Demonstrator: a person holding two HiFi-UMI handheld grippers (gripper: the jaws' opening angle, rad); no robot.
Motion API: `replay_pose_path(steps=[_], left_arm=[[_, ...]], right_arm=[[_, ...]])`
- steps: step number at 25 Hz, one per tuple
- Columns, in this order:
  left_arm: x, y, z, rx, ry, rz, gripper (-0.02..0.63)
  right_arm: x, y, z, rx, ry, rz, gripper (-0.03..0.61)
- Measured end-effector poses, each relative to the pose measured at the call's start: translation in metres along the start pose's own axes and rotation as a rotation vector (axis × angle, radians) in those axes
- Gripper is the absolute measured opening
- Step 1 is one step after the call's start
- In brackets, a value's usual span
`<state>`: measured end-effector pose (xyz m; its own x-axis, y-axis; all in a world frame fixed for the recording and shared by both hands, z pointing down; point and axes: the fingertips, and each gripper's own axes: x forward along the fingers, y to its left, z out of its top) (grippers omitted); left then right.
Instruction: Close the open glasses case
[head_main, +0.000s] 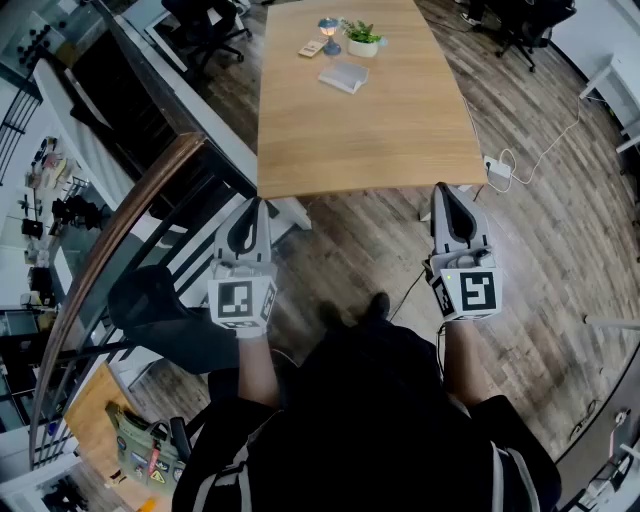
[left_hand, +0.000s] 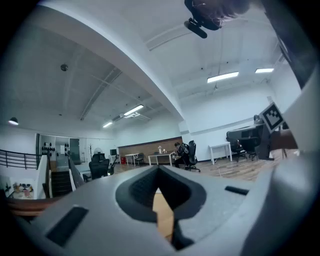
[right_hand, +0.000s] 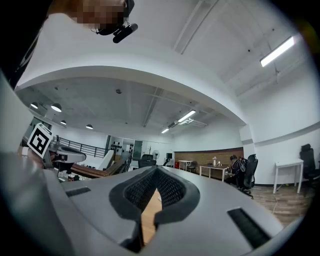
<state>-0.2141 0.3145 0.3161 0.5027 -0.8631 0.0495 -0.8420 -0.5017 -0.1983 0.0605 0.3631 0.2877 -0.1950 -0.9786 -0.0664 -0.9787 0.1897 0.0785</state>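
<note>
The glasses case (head_main: 343, 76) lies on the tabletop (head_main: 370, 140), just this side of the potted plant (head_main: 362, 38). My left tool (head_main: 253, 206) and right tool (head_main: 446, 192), jaws together and empty, hang well short of the plant. Approach first; then steady the base and press the lid slowly.

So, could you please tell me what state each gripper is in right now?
Left gripper: shut, holding nothing.
Right gripper: shut, holding nothing.
</note>
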Motion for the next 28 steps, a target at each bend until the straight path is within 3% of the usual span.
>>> replay_pose_path(steps=[17, 28], left_arm=[[0.013, -0.025, 0.008, 0.0, 0.021, 0.029, -0.002], [0.057, -0.061, 0.027, 0.045, 0.04, 0.031, -0.002]], right_arm=[[-0.017, -0.037, -0.009, 0.071, -0.012, -0.026, 0.013], [-0.013, -0.087, -0.024, 0.128, -0.018, -0.017, 0.095]])
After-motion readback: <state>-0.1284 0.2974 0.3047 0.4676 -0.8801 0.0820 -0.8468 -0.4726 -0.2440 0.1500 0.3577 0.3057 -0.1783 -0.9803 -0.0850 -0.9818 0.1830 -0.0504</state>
